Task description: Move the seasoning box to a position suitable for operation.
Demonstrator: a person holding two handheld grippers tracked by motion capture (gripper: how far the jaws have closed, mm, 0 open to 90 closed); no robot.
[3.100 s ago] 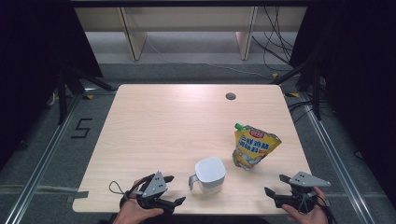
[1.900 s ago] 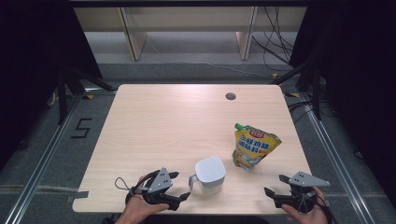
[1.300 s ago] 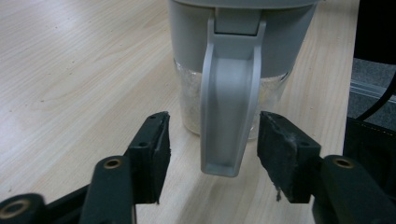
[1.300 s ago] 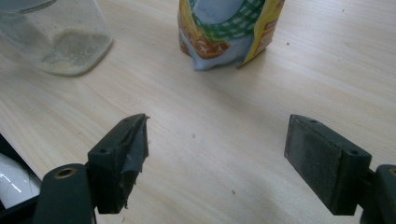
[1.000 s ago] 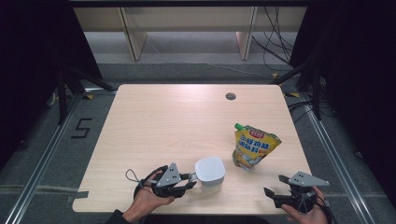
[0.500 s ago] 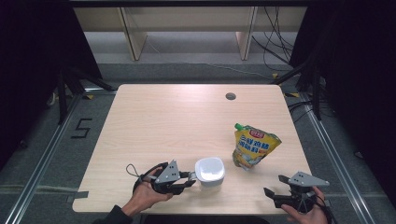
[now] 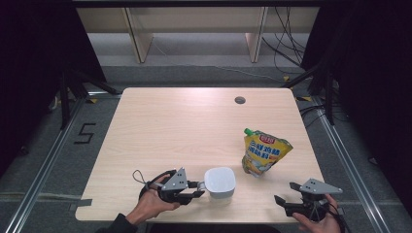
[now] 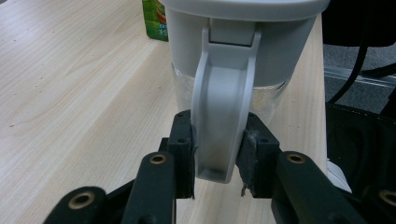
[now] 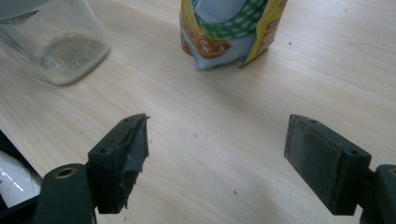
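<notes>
While the left gripper (image 8: 217, 156) clamps the grey handle (image 8: 223, 112) of a lidded jug (image 7: 220, 182) at the table's (image 7: 175, 121) near edge, the right gripper (image 9: 217, 161) waits open near the pouch (image 7: 265, 152). Rigid, smooth plastic, likely light; the handle gives the surest hold.

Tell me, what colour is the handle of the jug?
Pale grey, like its lid; the left gripper view shows the handle best, clamped between the jaws.

On the table (image 7: 184, 126), the pouch (image 7: 265, 153) stands right of the pitcher (image 7: 220, 182).
</notes>
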